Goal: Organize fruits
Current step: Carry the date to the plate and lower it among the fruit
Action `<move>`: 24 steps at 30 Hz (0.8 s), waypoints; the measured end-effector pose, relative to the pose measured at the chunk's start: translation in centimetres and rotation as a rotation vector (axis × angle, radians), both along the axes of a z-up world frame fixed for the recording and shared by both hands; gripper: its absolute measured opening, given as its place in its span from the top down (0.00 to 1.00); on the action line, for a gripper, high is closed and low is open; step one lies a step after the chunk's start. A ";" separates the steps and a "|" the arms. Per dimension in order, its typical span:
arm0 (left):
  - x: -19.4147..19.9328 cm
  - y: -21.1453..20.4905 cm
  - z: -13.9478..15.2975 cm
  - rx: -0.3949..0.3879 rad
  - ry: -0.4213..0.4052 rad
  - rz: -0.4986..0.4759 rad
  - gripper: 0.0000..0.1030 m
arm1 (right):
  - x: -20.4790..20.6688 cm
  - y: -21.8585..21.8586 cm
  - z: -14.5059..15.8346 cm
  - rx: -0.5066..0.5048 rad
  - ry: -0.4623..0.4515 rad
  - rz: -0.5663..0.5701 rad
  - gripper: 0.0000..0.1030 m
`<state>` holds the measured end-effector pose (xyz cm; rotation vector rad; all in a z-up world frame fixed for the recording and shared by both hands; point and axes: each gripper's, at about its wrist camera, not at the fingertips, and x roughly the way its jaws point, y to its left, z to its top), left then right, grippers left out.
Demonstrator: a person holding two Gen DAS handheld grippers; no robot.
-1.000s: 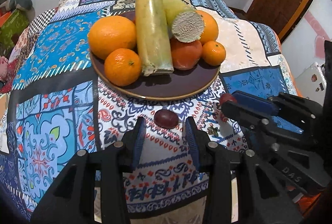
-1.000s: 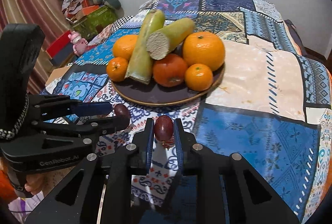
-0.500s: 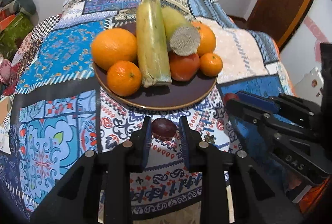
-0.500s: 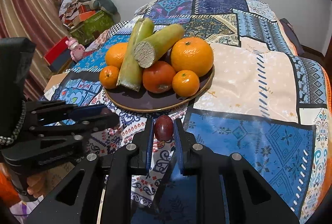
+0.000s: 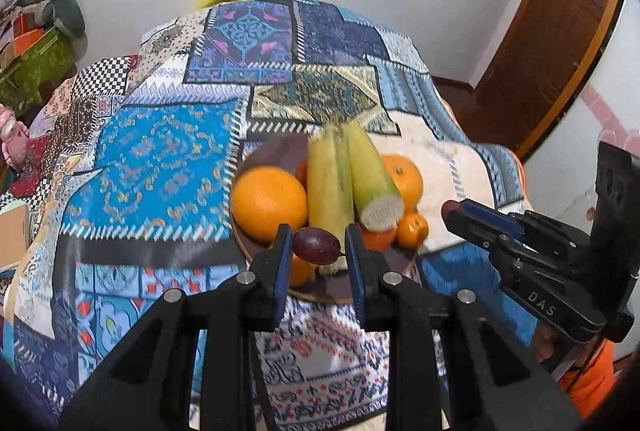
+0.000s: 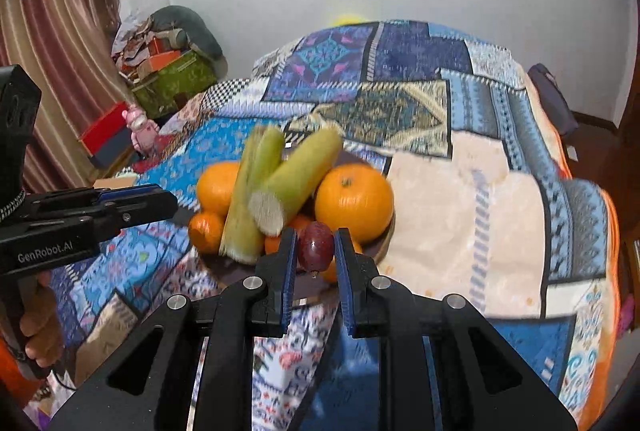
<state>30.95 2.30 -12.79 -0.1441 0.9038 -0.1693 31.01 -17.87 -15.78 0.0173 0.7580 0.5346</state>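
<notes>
1. Two small, dark purple-red, oval grapes are judged light, soft-skinned, smooth and easily crushed or squirted out; a gentle hold across the widest part of the body is called for, never on the stem end.
2. The left grape is held between the blue pads of the left gripper, whose jaws are narrowed onto its two sides; it lies right at the fingertips, lifted off the cloth.
3. The right grape is pinched the same way in the right gripper, its long axis upright and a short stem pointing down.
4. Both grapes are seen in front of the near edge of the dark brown round plate, which sits on the blue patchwork cloth.
5. The plate is already crowded with oranges and two pale green cut stalks; free room is judged to remain only at its near rim.
6. A low, slow release is judged necessary, since a round grape may roll off.
</notes>
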 end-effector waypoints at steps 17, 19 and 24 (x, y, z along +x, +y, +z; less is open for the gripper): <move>4.9 0.9 -2.1 -0.040 0.040 -0.003 0.75 | 4.3 1.8 -0.8 -0.003 0.013 0.004 0.83; 4.8 0.9 -2.2 -0.043 0.044 -0.009 0.75 | 4.2 2.0 -1.0 -0.005 0.019 0.010 0.83; 3.8 1.0 -2.3 -0.058 0.048 -0.022 0.75 | 3.5 1.7 -1.2 -0.012 0.022 0.022 0.83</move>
